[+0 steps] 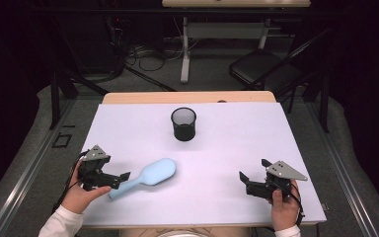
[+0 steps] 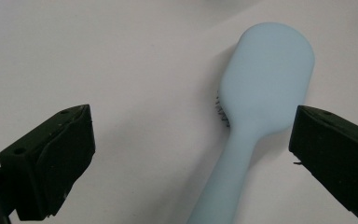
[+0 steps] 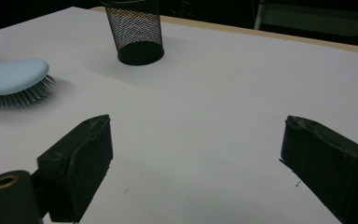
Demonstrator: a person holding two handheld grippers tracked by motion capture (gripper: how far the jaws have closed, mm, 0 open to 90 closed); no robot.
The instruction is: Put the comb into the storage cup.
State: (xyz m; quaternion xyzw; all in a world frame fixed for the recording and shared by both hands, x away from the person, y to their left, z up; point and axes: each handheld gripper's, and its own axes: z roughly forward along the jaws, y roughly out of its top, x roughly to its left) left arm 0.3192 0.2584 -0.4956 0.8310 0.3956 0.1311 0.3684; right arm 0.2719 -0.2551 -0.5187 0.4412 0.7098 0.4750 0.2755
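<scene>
Your left gripper [image 1: 124,176]: jaws wide, unclamped, astride the pale blue plastic hairbrush [image 1: 150,176] lying bristles-down, lower left of the high view | your right gripper [image 1: 243,177]: jaws apart, empty, lower right | black mesh cup [image 1: 183,123]: upper centre

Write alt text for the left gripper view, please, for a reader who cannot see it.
A light blue hairbrush lies bristles-down on a white table, its handle running toward the camera. The left tool frames it with both black jaws spread wide, neither touching the brush.
</scene>
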